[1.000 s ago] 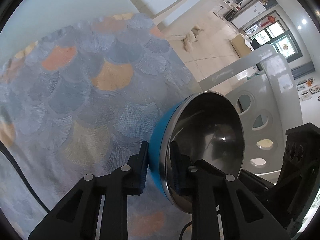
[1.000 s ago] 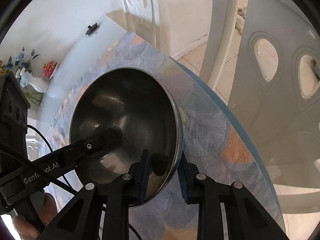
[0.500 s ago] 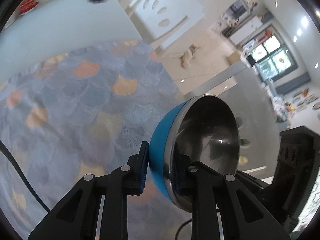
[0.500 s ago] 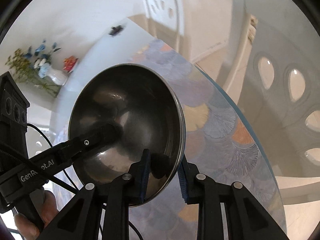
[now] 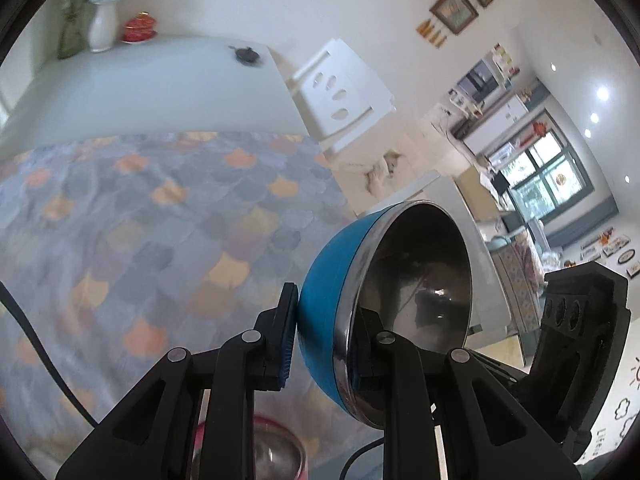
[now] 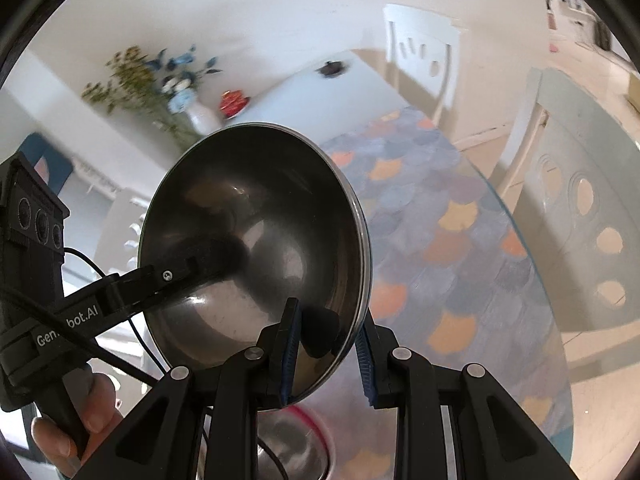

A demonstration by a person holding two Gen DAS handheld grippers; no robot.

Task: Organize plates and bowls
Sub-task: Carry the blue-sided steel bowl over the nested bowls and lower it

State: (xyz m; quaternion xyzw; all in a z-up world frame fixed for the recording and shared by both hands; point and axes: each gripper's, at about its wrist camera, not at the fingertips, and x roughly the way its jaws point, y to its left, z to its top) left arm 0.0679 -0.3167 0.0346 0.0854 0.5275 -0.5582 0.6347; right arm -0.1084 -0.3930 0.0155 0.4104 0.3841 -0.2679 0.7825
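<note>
Blue bowl (image 5: 320,280), steel-lined, held tipped on edge in the air above the patterned tablecloth (image 5: 140,220). Left gripper (image 5: 322,336) clamped on its rim: one finger on the blue outside, the other inside. Right gripper (image 6: 326,354) clamped on the bowl's rim at another spot, same way. Below the bowl, a pink-rimmed steel bowl (image 5: 276,456) on the cloth, blurred

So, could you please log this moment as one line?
left tongs: shut on blue bowl | right tongs: shut on blue bowl | bowl aloft, tilted
</note>
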